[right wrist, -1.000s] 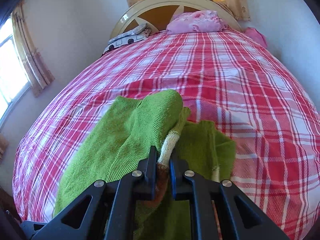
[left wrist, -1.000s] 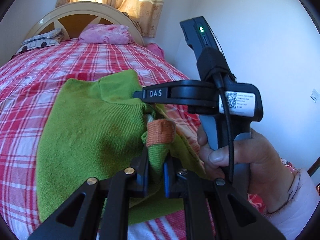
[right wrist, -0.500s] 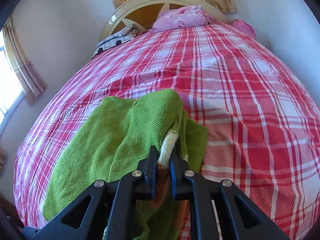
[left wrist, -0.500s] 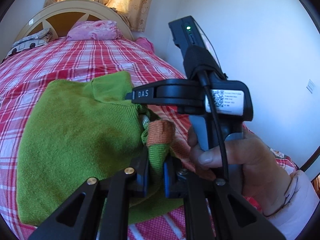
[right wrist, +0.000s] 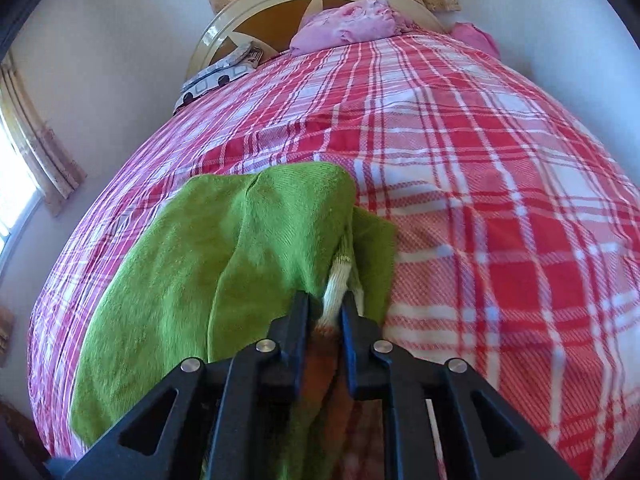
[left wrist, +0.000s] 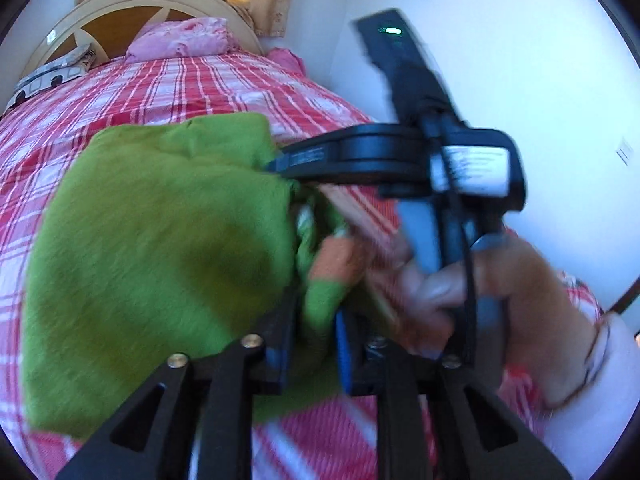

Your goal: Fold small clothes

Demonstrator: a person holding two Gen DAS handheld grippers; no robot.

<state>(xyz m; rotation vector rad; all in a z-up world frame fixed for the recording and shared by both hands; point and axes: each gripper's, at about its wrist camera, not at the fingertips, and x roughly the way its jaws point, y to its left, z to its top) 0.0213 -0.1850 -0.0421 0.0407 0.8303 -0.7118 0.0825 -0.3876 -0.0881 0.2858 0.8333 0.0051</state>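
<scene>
A small green knit sweater (left wrist: 160,264) with orange and white cuff bands lies on the red plaid bed. My left gripper (left wrist: 316,312) is shut on its green and orange cuff edge (left wrist: 334,264). My right gripper (right wrist: 325,312) is shut on the white and orange cuff band (right wrist: 336,288), with the green body (right wrist: 200,264) folded over to the left. The right gripper's black body (left wrist: 400,152) and the hand holding it show close at right in the left wrist view, which is blurred.
The red plaid bedspread (right wrist: 500,200) covers the whole bed. A pink pillow (right wrist: 352,20) and a patterned pillow (right wrist: 224,70) lie at the cream headboard (right wrist: 288,0). White wall runs along the right side; a curtained window is at left.
Both grippers have carried the held sweater edge further left across the garment, so less green cloth shows to the right of the fold. Both stay shut on the cloth.
</scene>
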